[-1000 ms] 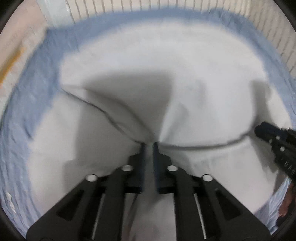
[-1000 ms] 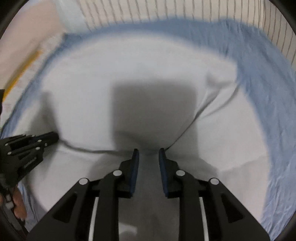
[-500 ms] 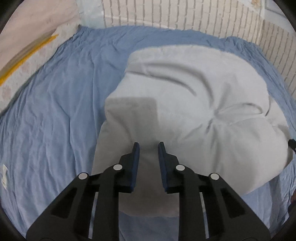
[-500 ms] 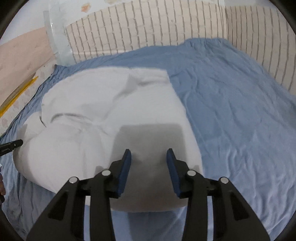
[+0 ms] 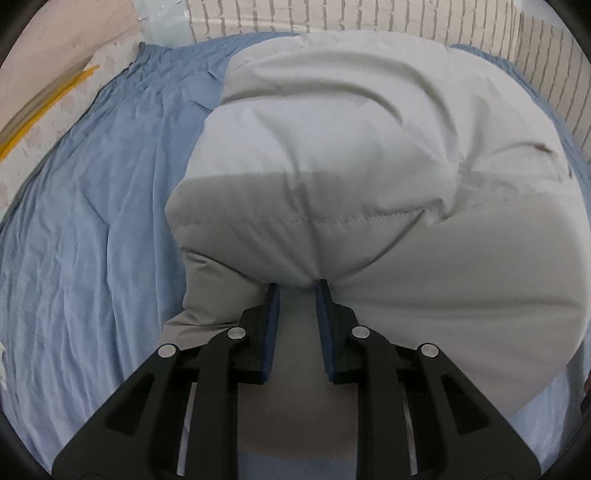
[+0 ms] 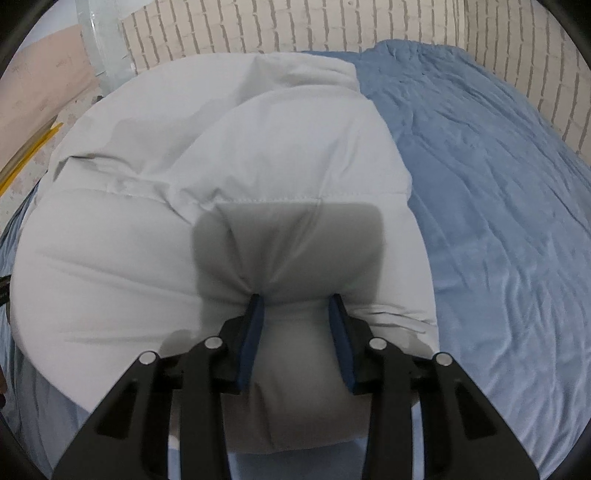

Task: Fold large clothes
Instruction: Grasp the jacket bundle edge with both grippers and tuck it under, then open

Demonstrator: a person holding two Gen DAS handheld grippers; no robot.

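A puffy white quilted garment (image 5: 351,155) lies folded on a blue bed sheet (image 5: 92,221). It also shows in the right wrist view (image 6: 221,177). My left gripper (image 5: 297,290) has its jaws partly apart, with a bulge of the white fabric between the blue pads near the garment's near left edge. My right gripper (image 6: 295,301) has its jaws wider apart, with white padding bulging between them at the near right part. Whether either pair of jaws presses the fabric is unclear.
The blue sheet (image 6: 498,203) spreads wide to the right of the garment. Striped beige cushions (image 6: 295,26) line the far side of the bed. A pink wall with a yellow strip (image 5: 44,99) runs along the left.
Both grippers have let the pinched fabric go and their jaws have opened. The garment has dropped from a lifted, stretched sheet into a folded bundle on the bed. Both grippers have moved down close to it.
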